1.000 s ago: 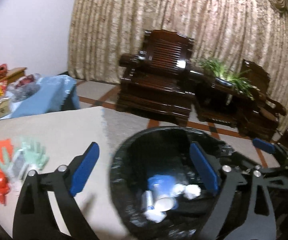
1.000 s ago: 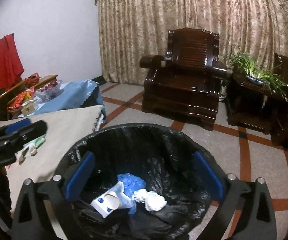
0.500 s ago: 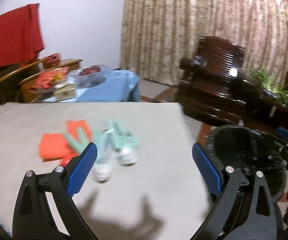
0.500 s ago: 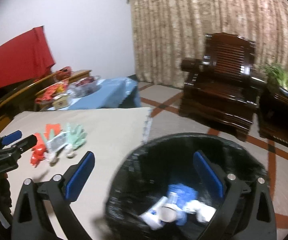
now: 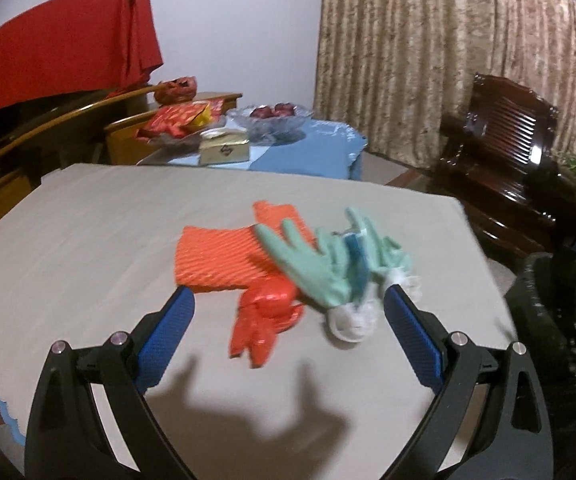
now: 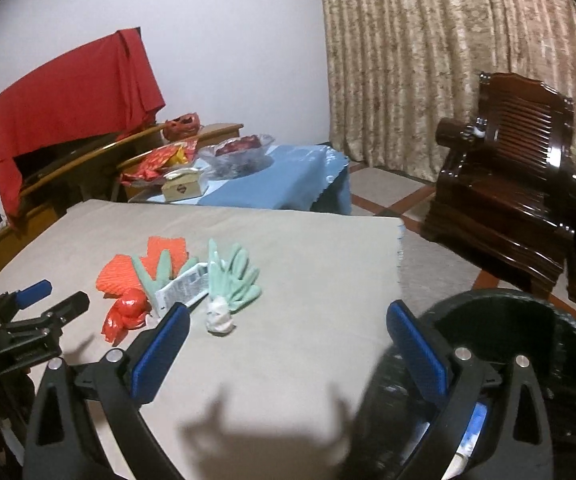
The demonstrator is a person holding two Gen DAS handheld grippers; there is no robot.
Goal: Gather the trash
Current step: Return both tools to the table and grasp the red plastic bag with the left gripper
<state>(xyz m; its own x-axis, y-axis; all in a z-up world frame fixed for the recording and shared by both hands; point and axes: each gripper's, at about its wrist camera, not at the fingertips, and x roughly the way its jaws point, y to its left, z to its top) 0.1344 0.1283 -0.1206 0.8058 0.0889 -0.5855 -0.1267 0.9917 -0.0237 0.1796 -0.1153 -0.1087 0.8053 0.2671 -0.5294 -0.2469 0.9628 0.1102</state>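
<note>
Your left gripper [image 5: 288, 320] is wide open and holds nothing, and it hangs just above the table [image 5: 88, 232], pointing at the little pile of trash. That looks like a good spot, because the red crumpled wrapper [image 5: 266, 316] sits right between its two blue pads, so I think that is the piece you mean to pick first. The orange foam net [image 5: 216, 258] lies flat behind the wrapper, touching it, and it may slide if you push it. The two green gloves [image 5: 319, 264] lie on top of each other with their white cuffs toward you, and a small printed packet [image 6: 184, 290] is tucked between them, so a grab there may lift more than one thing. Your right gripper [image 6: 288, 344] is open too and empty. It hangs by the table's right edge, partly over the black trash bin [image 6: 527, 340], which stands on the floor touching or just beside the table; I cannot tell which. The bin is close so each trip is short. Some trash shows at its bottom, but it is too hidden to name. All the table trash is near the middle, well apart from the edges, so nothing looks ready to fall off.
</note>
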